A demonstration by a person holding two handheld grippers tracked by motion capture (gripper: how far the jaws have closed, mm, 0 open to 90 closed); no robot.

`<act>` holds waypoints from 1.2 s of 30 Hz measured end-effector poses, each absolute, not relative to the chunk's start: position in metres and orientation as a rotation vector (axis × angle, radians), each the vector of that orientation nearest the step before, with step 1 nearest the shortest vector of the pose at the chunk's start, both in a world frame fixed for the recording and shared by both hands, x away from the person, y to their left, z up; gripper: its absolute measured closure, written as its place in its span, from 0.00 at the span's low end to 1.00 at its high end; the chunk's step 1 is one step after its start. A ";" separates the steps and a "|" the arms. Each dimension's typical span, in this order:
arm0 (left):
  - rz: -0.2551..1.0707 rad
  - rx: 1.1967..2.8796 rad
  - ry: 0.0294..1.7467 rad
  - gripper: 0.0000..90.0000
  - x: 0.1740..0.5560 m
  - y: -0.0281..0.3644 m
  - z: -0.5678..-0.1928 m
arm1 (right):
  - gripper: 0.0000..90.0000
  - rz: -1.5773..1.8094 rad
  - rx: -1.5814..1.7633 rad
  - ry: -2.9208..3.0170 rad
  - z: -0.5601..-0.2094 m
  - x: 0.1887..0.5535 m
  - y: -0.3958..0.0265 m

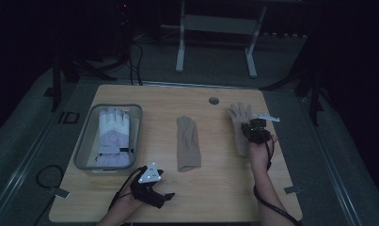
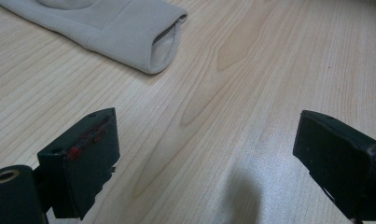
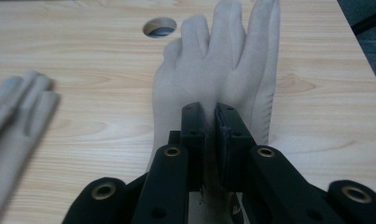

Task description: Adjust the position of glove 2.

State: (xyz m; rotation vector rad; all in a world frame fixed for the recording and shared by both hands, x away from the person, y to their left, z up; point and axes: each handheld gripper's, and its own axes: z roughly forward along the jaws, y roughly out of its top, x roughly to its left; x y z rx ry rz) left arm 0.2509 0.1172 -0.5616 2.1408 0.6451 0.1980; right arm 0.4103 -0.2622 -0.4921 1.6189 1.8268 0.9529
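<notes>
My right gripper (image 3: 210, 122) pinches the beige glove (image 3: 213, 70) at its middle, jaws pressed together on the fabric, near the table's (image 1: 225, 188) right edge. My left gripper (image 2: 209, 154) stands spread over bare wood, the second glove (image 2: 111, 28) just ahead.

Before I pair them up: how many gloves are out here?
3: a white-and-lilac ski glove in the grey bin, a beige glove mid-table, another beige one pinched by the right gripper.

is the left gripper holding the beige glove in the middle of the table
No, the left gripper has its fingers wide apart over bare wood, and the middle glove lies well beyond them, untouched.
</notes>
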 end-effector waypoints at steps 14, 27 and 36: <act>0.193 2.145 0.639 0.08 0.252 0.117 -0.562 | 0.91 0.882 1.651 1.837 -0.522 0.378 -0.237; 0.193 2.163 0.626 0.08 0.250 0.115 -0.563 | 0.81 0.816 1.656 1.867 -0.553 0.380 -0.241; 0.193 2.163 0.629 0.08 0.250 0.115 -0.563 | 0.61 0.914 1.563 1.973 -0.539 0.381 -0.251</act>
